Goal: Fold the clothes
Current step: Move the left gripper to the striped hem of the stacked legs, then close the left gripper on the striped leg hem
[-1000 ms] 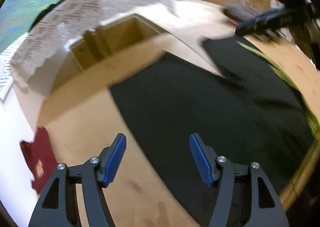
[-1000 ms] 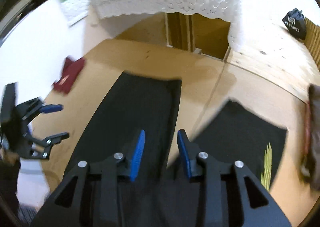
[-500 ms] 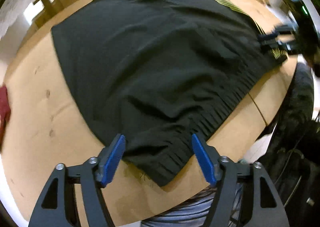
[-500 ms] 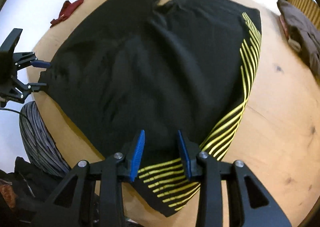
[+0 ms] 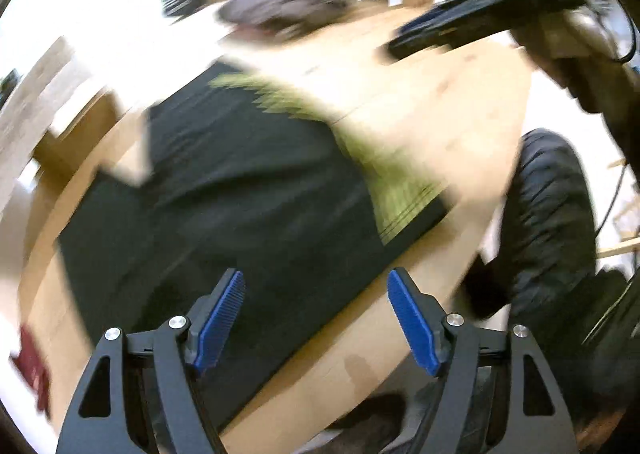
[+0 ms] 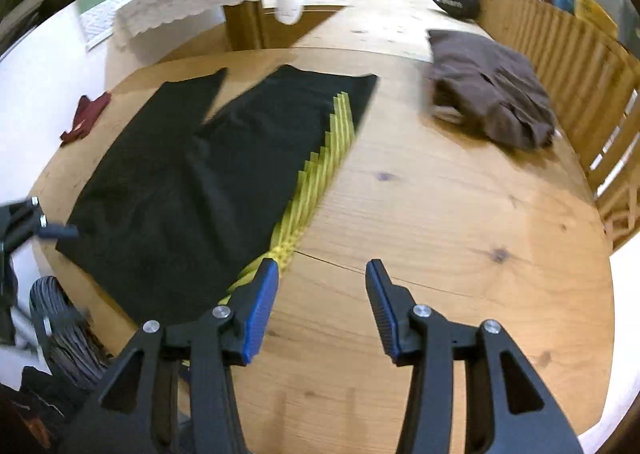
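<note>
Much bare table [image 6: 440, 213], trousers [image 6: 180, 181] seemingly flat

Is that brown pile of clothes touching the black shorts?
Apart. The right wrist view shows bare wooden table between the brown clothes and the black shorts.
</note>
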The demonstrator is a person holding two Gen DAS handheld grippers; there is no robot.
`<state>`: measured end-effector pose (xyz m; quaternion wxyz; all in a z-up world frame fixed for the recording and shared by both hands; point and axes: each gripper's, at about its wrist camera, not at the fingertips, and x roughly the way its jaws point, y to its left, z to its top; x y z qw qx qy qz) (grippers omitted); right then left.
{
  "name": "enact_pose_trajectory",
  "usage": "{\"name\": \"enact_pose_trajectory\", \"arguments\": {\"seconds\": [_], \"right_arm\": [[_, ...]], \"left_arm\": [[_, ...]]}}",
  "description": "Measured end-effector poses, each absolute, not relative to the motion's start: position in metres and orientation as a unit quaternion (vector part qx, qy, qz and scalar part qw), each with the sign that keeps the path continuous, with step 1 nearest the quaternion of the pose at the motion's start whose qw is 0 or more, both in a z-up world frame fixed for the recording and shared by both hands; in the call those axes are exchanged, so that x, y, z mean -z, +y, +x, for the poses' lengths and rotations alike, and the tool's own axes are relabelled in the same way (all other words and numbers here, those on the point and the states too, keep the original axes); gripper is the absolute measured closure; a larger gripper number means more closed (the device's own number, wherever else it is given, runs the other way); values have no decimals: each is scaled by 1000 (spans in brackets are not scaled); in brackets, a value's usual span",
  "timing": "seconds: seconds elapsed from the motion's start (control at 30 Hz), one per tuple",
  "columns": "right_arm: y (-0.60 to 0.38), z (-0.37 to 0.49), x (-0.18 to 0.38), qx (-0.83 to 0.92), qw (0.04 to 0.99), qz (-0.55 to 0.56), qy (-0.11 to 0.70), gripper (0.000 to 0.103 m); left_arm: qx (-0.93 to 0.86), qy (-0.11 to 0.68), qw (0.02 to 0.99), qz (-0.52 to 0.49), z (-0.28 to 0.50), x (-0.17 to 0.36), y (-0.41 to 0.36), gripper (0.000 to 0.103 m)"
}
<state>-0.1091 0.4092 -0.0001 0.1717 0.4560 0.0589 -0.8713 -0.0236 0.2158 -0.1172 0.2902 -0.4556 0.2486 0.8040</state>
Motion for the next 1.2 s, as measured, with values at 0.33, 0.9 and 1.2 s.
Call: {"name": "enact_pose_trajectory", "arguments": {"seconds": [0.33, 0.9, 1.2], "right_arm": [[424, -132, 27, 883, 200, 424, 6, 58], [412, -139, 35, 877, 211, 430, 27, 58], [417, -138, 30, 881, 211, 423, 11, 58]], "left_arm": [[-778, 303, 249, -491, -41, 157, 263, 29], [-732, 262, 269, -568, -48, 181, 296, 34], [-714, 230, 297, -590, -59, 182, 282, 66]]}}
